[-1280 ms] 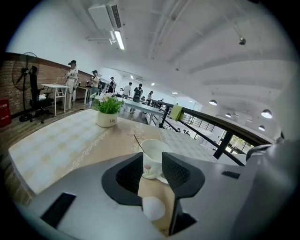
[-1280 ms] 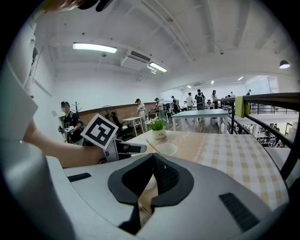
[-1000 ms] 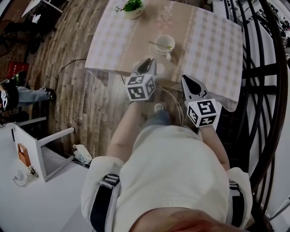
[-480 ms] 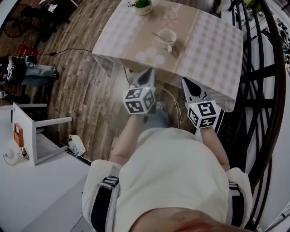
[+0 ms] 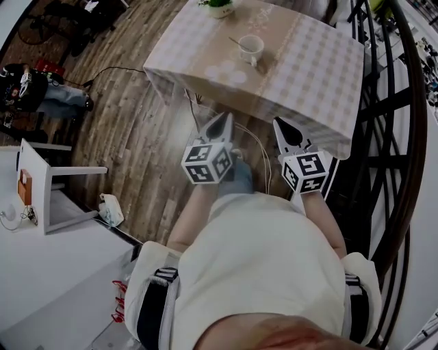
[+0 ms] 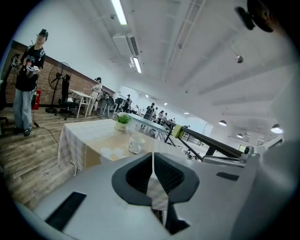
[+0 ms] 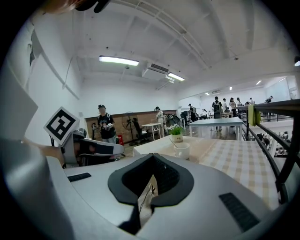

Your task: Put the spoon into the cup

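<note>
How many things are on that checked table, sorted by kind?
Cup: 1
Spoon, standing in the cup: 1
Potted plant: 1
Total: 3

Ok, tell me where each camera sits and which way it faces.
Head view: on the person's head, steeply down over torso, left gripper, right gripper, to the table.
Left gripper view: on that gripper, along its jaws, which have just been closing with nothing between, facing the table.
Right gripper view: on that gripper, along shut jaws, facing the table.
All three share the cup.
</note>
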